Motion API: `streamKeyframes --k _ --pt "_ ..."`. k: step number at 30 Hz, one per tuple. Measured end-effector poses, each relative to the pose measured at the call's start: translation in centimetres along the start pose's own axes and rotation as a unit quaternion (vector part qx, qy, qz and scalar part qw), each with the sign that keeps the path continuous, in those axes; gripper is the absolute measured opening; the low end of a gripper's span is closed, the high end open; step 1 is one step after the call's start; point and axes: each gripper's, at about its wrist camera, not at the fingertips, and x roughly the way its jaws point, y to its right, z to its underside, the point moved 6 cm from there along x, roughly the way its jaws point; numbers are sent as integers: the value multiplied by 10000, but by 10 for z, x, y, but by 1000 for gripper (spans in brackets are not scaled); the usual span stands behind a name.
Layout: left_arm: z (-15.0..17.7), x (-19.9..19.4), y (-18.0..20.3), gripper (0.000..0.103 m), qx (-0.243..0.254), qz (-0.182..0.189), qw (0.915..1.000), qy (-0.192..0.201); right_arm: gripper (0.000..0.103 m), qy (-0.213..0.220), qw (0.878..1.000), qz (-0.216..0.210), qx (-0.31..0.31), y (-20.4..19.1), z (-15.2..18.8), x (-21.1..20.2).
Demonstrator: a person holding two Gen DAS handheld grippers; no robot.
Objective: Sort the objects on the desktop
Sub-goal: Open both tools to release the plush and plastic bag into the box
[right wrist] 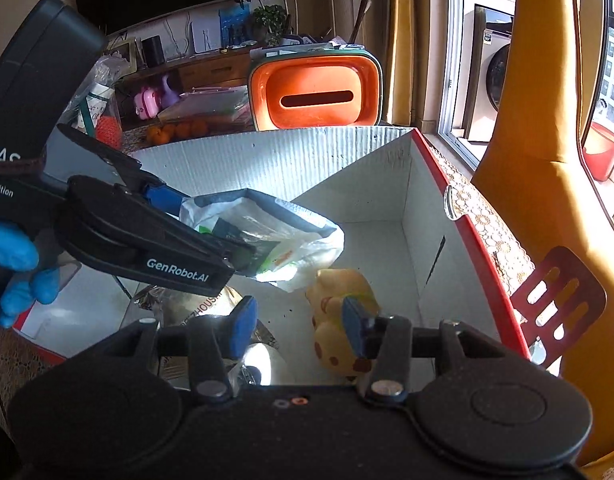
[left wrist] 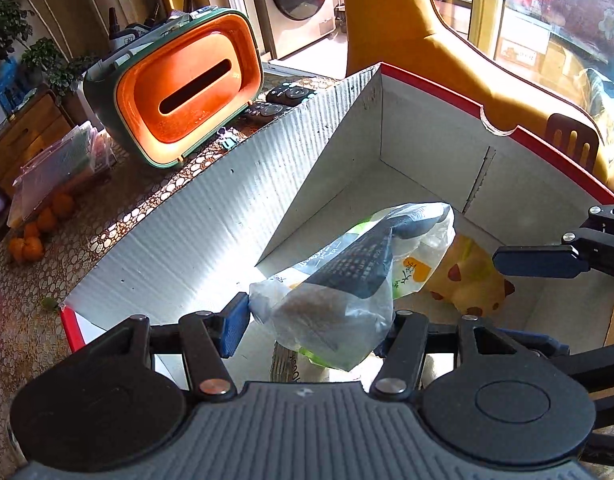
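Left claw (left wrist: 315,316): pinching a clear snack bag (left wrist: 347,276) between its blue pads, so pressed shut on the plastic, not spread.

Bag position: it stuck straight out ahead of the left claw, long axis running forward and a bit to the right, hanging over the inside of the white cardboard box (left wrist: 211,216) and, as far as I could tell, not touching the floor yet.

Right claw (right wrist: 297,326): spread open with nothing in it, parked over the same box (right wrist: 371,184), just right of the bag (right wrist: 267,236).

Below the bag: a yellow spotted packet (right wrist: 339,320) lay on the box floor, ahead of and under the right claw, partly under the bag's far end.

Which hand was nearer: the left one, obviously, since it had the bag.

My call: the drop hinged on the bag being clear of the box walls, and it looked clear, so letting go over that open floor seemed fine.

Risk: floppy plastic might have snagged on a pad.
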Motion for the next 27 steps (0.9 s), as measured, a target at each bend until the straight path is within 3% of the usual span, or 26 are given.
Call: streamKeyframes --k 10,19,27 --pt "4 -3 2 68 -18 51 10000 -14 57 25 9999 5 -117 -1 1 -3" --pt "6 -36 -10 78 -376 209 9983 382 68 138 9998 66 -108 -3 0 -17" --pt "13 -69 -18 79 -588 330 9949 744 80 323 9994 102 38 -7 -2 -35"
